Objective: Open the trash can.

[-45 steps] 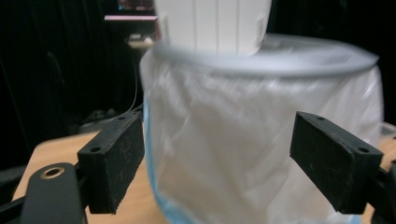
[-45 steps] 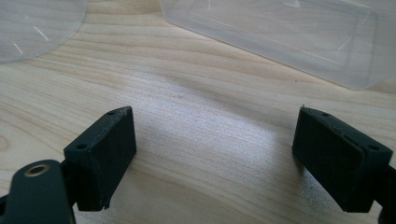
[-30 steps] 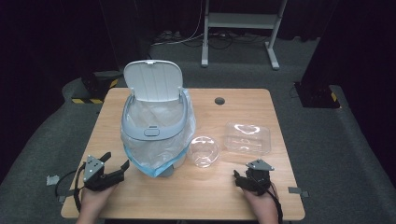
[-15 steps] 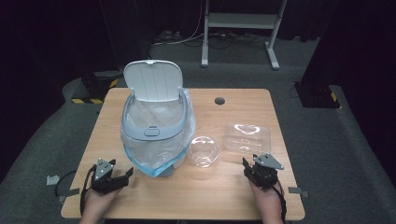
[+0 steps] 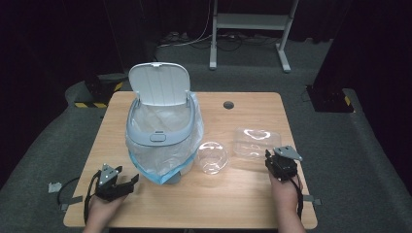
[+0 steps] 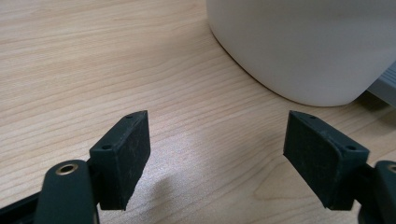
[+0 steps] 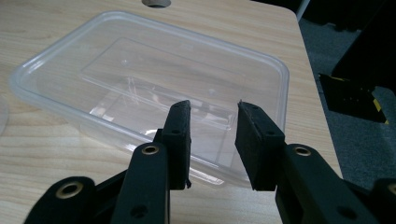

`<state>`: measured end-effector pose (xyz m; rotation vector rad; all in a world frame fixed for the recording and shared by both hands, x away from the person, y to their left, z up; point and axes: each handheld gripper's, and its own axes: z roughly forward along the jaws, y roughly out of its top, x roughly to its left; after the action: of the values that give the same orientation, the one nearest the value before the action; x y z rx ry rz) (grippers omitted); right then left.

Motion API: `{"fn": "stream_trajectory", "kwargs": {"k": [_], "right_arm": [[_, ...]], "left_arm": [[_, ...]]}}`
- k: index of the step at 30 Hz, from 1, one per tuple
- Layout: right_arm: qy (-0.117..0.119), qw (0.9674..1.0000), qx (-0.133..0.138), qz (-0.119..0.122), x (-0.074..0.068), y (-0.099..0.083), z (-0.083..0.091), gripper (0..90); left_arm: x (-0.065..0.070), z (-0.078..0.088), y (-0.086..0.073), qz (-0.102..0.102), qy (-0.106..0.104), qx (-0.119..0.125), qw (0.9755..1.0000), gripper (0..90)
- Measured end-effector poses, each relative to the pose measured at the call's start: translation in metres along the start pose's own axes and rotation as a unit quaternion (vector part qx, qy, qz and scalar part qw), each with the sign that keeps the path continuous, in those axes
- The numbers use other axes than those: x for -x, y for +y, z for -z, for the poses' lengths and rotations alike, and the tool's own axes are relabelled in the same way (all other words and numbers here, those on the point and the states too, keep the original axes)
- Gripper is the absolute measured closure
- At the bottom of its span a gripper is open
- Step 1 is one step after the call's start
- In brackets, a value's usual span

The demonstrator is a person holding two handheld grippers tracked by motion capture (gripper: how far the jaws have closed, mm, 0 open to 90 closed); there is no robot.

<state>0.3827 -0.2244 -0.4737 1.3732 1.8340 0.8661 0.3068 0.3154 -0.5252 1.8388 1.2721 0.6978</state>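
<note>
A white bin [image 5: 160,131] lined with a clear bag stands on the left half of the table, its lid [image 5: 159,87] tipped up at the back. A clear round bowl [image 5: 212,156] sits to its right, and a clear rectangular container [image 5: 255,141] lies beyond that. My left gripper [image 5: 130,182] rests low at the front left, open and empty [image 6: 217,126], facing the bin's white base [image 6: 303,46]. My right gripper [image 5: 274,158] hovers at the container's near right edge [image 7: 140,70]. Its jaws [image 7: 214,106] have just been closing to a narrow gap, with nothing gripped between them.
The wooden table [image 5: 243,194] has a round cable hole [image 5: 228,105] at the back. Dark floor surrounds it, with a white metal frame [image 5: 252,22] behind and black boxes with yellow striping [image 5: 330,99] to the right.
My right gripper has moved right and away from me to the clear container's edge, rising a little, and its jaws have narrowed. The left gripper has hardly moved.
</note>
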Motion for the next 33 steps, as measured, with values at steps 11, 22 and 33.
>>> {"fn": "stream_trajectory", "kwargs": {"k": [11,22,33], "right_arm": [[0.013,0.9998,0.005,0.012,-0.013,-0.008,0.003,66.6],[0.011,0.9996,0.015,0.023,-0.024,-0.022,0.01,66.2],[0.008,0.9995,0.018,0.023,-0.027,-0.032,0.014,66.0]], "left_arm": [[0.001,-0.001,0.0,-0.005,0.003,-0.004,1.0,23.9],[0.002,0.0,0.0,-0.006,0.006,-0.001,1.0,23.4],[0.002,0.0,0.0,-0.008,0.008,-0.001,0.9999,23.3]]}}
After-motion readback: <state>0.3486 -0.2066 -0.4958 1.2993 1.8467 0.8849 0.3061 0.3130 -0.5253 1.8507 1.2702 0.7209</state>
